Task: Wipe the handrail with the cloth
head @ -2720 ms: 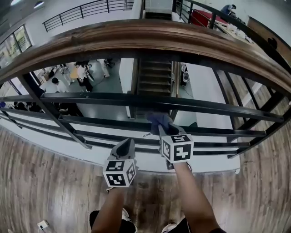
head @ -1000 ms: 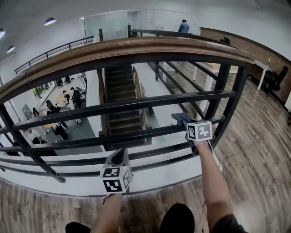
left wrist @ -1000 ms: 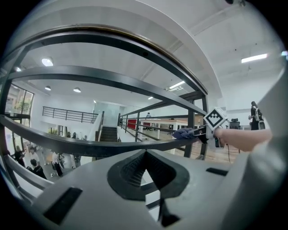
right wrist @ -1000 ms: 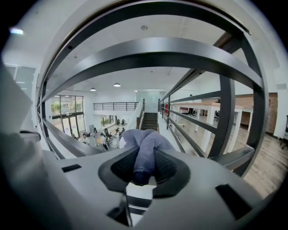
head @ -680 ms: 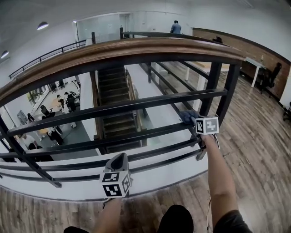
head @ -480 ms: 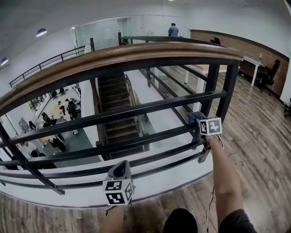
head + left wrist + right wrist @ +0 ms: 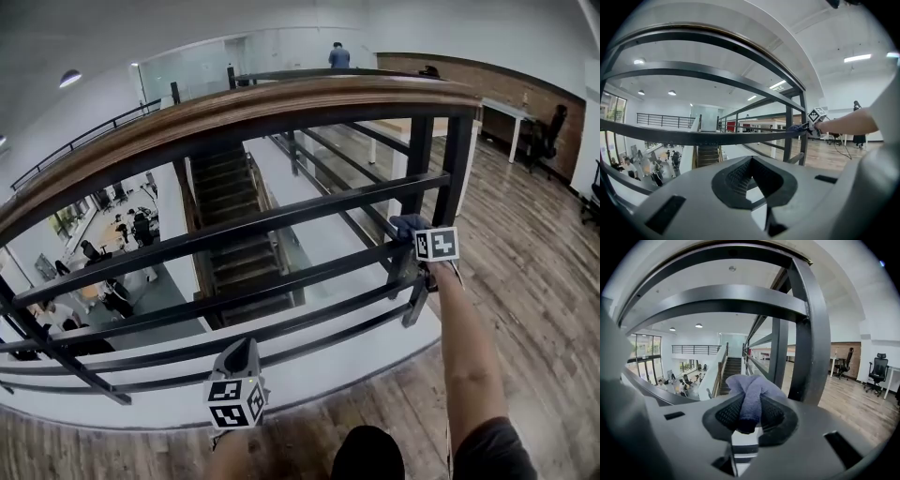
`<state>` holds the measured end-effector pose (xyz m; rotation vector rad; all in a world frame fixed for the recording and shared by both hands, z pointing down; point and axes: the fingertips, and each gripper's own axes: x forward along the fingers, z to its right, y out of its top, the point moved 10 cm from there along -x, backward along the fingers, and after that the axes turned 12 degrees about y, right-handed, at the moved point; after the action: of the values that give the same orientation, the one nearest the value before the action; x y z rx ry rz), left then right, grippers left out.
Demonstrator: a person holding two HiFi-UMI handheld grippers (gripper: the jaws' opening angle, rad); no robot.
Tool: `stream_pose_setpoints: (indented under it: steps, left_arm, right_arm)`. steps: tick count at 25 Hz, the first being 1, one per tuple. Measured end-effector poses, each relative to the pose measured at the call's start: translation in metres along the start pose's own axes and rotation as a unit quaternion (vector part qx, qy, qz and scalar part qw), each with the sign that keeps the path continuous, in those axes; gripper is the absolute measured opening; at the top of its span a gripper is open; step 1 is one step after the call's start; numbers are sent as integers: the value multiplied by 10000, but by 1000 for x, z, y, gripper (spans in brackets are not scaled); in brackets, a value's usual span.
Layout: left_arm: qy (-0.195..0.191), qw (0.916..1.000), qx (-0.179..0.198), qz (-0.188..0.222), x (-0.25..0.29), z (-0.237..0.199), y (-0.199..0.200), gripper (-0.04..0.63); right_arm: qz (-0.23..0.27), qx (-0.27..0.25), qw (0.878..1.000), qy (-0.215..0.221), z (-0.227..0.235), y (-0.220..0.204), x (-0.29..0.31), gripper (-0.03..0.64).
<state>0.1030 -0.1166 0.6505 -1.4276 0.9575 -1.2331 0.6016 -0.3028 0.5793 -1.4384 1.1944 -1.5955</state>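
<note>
Clamping the cloth on a black rail bar, right gripper sits just beside the end post — left gripper, closed and empty, hangs well apart.

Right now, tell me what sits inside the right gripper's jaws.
A blue cloth, clamped by the right gripper; its bunched end sticks out past the jaws, beside a black post. The cloth's tail deeper between the jaws is covered.
</note>
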Motion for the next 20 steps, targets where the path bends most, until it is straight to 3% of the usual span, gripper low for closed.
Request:
stream_pose_setpoints:
  steps: [7, 11, 15, 20]
  left_arm:
    - [200, 9997, -123, 48, -13, -22, -8, 2]
    - [425, 9990, -96, 86, -23, -45, -5, 2]
    - [538, 9984, -89, 167, -34, -74, -1, 2]
    - [776, 9967, -155, 166, -51, -112, 0, 2]
  right_arm:
    - [-75, -34, 9999, -125, 2, 0, 3, 80]
    - [495, -211, 9985, -43, -12, -4, -8, 80]
    - [1564, -548, 9854, 390, -70, 4, -36, 78]
    - [2061, -857, 9689, 1068, -173, -1, -68, 80]
